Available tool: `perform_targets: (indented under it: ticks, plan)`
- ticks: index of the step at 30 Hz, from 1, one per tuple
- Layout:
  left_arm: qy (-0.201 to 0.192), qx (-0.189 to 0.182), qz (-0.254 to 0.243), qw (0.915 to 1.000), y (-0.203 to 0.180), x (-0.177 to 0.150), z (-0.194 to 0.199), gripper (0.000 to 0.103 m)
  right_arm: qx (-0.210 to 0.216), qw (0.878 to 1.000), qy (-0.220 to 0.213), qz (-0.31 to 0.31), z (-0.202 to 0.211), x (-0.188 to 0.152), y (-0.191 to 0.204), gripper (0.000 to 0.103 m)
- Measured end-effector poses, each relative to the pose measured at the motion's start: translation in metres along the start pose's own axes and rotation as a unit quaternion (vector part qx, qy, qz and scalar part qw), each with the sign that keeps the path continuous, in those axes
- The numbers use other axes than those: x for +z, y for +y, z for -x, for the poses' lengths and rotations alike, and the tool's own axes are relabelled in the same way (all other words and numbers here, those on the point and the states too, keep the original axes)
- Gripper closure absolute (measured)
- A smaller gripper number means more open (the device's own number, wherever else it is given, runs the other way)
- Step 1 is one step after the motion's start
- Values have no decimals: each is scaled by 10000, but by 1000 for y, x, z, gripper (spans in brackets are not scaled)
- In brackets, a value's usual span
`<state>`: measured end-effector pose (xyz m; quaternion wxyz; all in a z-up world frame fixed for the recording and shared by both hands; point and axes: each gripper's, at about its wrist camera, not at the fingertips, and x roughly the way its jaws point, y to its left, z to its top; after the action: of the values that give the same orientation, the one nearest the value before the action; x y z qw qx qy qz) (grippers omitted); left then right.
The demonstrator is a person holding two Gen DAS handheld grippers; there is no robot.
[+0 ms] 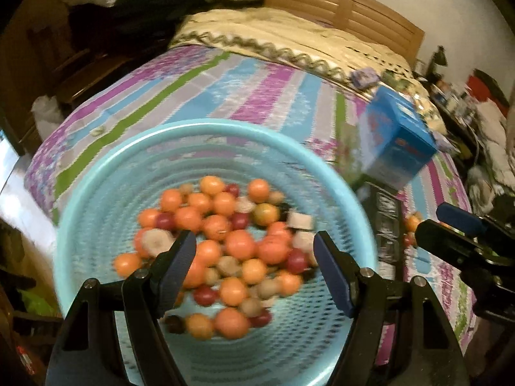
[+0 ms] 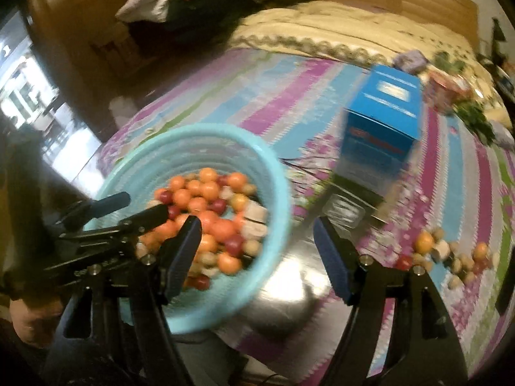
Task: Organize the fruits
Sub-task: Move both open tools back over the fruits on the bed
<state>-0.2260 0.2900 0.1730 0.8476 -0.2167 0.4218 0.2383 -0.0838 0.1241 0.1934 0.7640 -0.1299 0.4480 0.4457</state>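
Observation:
A light blue mesh basket (image 1: 96, 193) holds many small orange, red and pale fruits (image 1: 238, 244). My left gripper (image 1: 254, 257) hovers open and empty above the fruit pile. In the right wrist view the basket (image 2: 273, 173) lies at the left with the left gripper (image 2: 141, 212) over it. My right gripper (image 2: 257, 247) is open and empty, over a dark shiny tray (image 2: 289, 276) beside the basket. A small loose pile of fruits (image 2: 450, 254) lies on the striped cloth at the right. Both views are motion-blurred.
A blue carton (image 2: 383, 119) stands upright on the striped purple, blue and green bedcover (image 2: 273, 90) behind the tray. A cream quilt (image 2: 354, 32) and wooden headboard lie beyond. Clutter sits at the far right (image 1: 476, 103).

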Motion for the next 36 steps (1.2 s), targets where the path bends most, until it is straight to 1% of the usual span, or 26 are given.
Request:
perform_targets:
  ticks: [4, 5, 10, 11, 13, 14, 16, 18, 19, 22, 23, 24, 25, 26, 27, 28, 29, 32, 36]
  plan:
    - [2, -190, -321, 9993, -43, 4, -4, 27, -229, 9991, -32, -343, 18, -9, -45, 30]
    - [-13, -274, -445, 9986, -59, 6, -4, 27, -286, 9987, -48, -417, 22, -12, -54, 30]
    - [-43, -616, -997, 9931, -130, 8, -5, 27, -603, 9942, -167, -874, 50, -30, -111, 30]
    - [-28, -724, -1141, 9908, -150, 7, -7, 27, -673, 9925, -195, -999, 56, -35, -125, 29]
    - [-1, -873, -1362, 9868, -177, 3, -10, 27, -773, 9896, -233, -1193, 66, -44, -148, 29]
    - [42, -978, -1546, 9831, -198, -1, -13, 27, -835, 9875, -253, -1312, 71, -49, -162, 29]
    - [114, -1134, -1755, 9779, -224, -7, -18, 27, -927, 9842, -281, -1480, 78, -59, -181, 29]
    - [239, -1440, -1970, 9695, -250, -16, -28, 26, -1048, 9806, -314, -1630, 84, -71, -200, 29]
    - [346, -1528, -2065, 9658, -262, -21, -38, 26, -1109, 9792, -315, -1671, 85, -77, -207, 29]
    - [392, -1566, -2259, 9607, -277, -39, -65, 26, -1256, 9765, -301, -1725, 84, -98, -226, 29]
    - [454, -1444, -2282, 9618, -277, -47, -82, 27, -1248, 9772, -270, -1699, 79, -106, -230, 29]
    - [473, -1428, -2248, 9627, -276, -50, -92, 27, -1221, 9782, -249, -1661, 75, -112, -234, 29]
    - [481, -1415, -2179, 9645, -273, -54, -102, 31, -1178, 9795, -219, -1619, 70, -120, -237, 31]
    - [525, -1391, -2093, 9665, -269, -58, -113, 36, -1102, 9810, -181, -1589, 62, -128, -241, 40]
    - [575, -1392, -2020, 9677, -269, -63, -124, 48, -1003, 9824, -141, -1571, 55, -134, -243, 45]
    - [623, -1362, -1963, 9690, -267, -66, -134, 54, -886, 9837, -80, -1562, 48, -139, -244, 50]
    - [654, -1321, -1909, 9705, -266, -68, -142, 55, -784, 9847, -24, -1555, 39, -143, -246, 52]
    - [676, -1357, -1788, 9722, -262, -71, -158, 59, -537, 9869, 8, -1519, 22, -151, -249, 53]
    - [623, -1511, -1838, 9693, -268, -69, -173, 59, -317, 9889, -54, -1454, 12, -151, -252, 53]
